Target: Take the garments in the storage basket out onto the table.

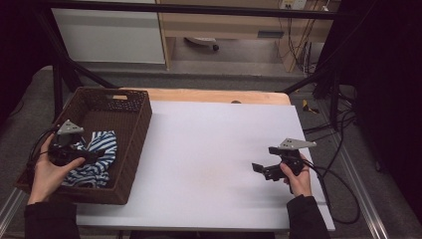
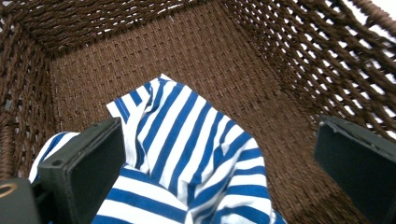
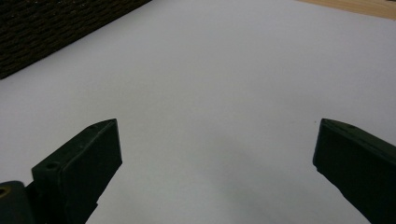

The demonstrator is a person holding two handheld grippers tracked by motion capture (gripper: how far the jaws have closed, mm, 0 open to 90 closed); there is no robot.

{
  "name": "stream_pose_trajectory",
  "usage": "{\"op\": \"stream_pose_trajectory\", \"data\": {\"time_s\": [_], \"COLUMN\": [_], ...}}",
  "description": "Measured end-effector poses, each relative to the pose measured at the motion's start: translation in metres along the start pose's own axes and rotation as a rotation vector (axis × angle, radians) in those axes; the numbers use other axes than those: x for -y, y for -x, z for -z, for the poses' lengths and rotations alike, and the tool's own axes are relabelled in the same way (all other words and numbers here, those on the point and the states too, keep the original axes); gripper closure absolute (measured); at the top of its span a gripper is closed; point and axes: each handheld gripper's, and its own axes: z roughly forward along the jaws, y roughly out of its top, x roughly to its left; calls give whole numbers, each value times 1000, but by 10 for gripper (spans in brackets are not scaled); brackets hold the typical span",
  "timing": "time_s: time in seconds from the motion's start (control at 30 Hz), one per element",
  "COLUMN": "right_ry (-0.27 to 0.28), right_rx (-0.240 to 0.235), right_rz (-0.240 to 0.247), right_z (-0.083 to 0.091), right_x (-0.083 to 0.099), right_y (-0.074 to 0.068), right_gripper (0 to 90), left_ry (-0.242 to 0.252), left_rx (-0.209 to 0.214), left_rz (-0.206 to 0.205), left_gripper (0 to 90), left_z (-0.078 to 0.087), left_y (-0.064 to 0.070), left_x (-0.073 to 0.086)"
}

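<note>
One blue-and-white striped cloth [image 2: 187, 154], crumpled into a peaked heap, lies on the floor of the brown wicker basket [image 1: 139, 124], toward its near end, and that is where the action is. The left gripper [image 1: 92, 155] hangs right over the heap, jaws spread wide and holding nothing; in the left gripper view the two black jaws flank the folds, the left jaw close against the fabric, the other well clear by the basket wall. That wide spread over the raised ridge looks like either a set-up for a pinch or a fresh let-go, and I can't tell which from here. The basket sits at the left edge of the table [image 1: 209, 149], on the white sheet, within easy reach of the left hand [image 1: 45, 174], which would explain why that side does the work. Over on the right, the right gripper [image 1: 259, 168] hovers low above bare white surface, jaws also wide apart and empty, well apart from the basket, parked out of the way, I'd judge. The count: one cloth, one basket, two grippers, two hands, each gripper topped by a grey three-cornered plate.
</note>
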Motion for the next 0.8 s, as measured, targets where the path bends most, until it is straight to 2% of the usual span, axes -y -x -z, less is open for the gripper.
{"op": "stream_pose_trajectory", "data": {"time_s": [0.1,0.17,0.23,0.3,0.33,0.4,0.57,0.8], "right_ry": [0,-4,-5,-6,-6,-6,-6,-1], "right_rx": [1,-1,0,0,1,1,2,4], "right_rz": [0,-6,-2,-3,-3,-3,-3,-5], "right_z": [0,-1,-1,-1,-1,-1,-1,0], "right_x": [0,0,0,0,1,1,1,0], "right_y": [0,0,0,0,0,0,0,0], "right_gripper": [16,16,16,16,17,16,17,17], "left_ry": [-22,-49,-67,-83,-110,-129,-145,-205], "left_rx": [-7,-27,-23,-22,-17,-15,2,-12], "left_rz": [-1,-13,-23,-32,-42,-45,-53,-88], "left_gripper": [36,43,65,113,148,172,273,394], "left_z": [-7,-12,-15,-19,-22,-25,-27,-34], "left_y": [-2,-3,-3,-1,-1,-1,0,3], "left_x": [5,7,9,10,11,12,13,14]}}
